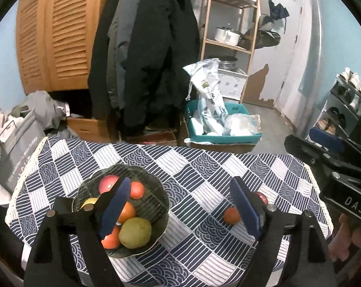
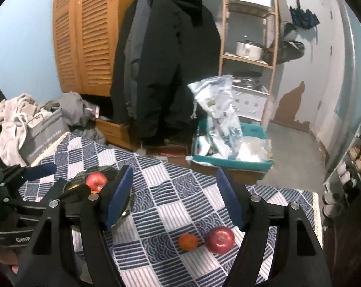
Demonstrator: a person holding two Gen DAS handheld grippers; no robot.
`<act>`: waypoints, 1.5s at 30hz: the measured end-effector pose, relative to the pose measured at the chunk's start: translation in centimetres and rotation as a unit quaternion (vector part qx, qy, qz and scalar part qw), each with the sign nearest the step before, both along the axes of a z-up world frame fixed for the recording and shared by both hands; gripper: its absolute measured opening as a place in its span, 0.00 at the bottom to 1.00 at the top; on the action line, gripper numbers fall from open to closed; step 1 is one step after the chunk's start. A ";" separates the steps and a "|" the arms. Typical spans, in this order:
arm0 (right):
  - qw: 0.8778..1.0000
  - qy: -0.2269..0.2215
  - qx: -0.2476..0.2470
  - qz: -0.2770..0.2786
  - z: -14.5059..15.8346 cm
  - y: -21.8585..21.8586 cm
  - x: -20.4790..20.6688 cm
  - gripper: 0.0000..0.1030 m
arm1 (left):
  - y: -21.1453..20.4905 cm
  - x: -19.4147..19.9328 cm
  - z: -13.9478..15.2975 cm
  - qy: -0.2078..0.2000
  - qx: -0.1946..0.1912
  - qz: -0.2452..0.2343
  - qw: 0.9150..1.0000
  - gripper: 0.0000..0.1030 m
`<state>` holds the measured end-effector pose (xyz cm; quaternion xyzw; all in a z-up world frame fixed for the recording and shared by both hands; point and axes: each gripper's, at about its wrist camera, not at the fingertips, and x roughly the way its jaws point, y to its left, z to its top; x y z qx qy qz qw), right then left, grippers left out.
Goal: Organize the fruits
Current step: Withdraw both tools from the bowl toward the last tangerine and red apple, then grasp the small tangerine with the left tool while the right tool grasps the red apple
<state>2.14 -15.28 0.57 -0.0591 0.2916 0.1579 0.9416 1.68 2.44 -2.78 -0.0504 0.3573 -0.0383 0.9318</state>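
Observation:
A dark glass bowl (image 1: 142,174) on the checked tablecloth holds several fruits: a red apple (image 1: 107,183), oranges (image 1: 137,189) and a green pear (image 1: 135,232). A small orange (image 2: 188,241) and a red apple (image 2: 220,239) lie loose on the cloth to the right; the orange also shows in the left wrist view (image 1: 231,215). My left gripper (image 1: 180,205) is open and empty, its left finger over the bowl. My right gripper (image 2: 174,198) is open and empty above and behind the loose fruit.
The table (image 1: 204,167) carries a blue and white checked cloth. Behind it hang dark coats (image 1: 144,59), with a teal bin of bags (image 1: 223,124), a wooden shelf (image 1: 230,24) and a shoe rack (image 1: 343,110). Laundry and a grey bag (image 1: 18,148) sit at the left.

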 end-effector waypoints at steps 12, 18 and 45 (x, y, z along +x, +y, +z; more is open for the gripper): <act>0.998 0.017 -0.010 -0.062 -1.5 -6.5 0.1 0.71 | -5.0 1.2 -0.5 0.010 0.017 -0.040 0.999 0.83; 0.995 0.037 -0.014 -0.091 -2.9 -9.4 0.3 0.71 | -7.7 1.9 -1.6 0.021 0.034 -0.061 0.997 0.83; 0.979 0.185 -0.011 -0.089 -13.9 -11.0 5.5 0.71 | -10.4 6.4 -11.2 0.134 0.060 -0.062 0.987 0.83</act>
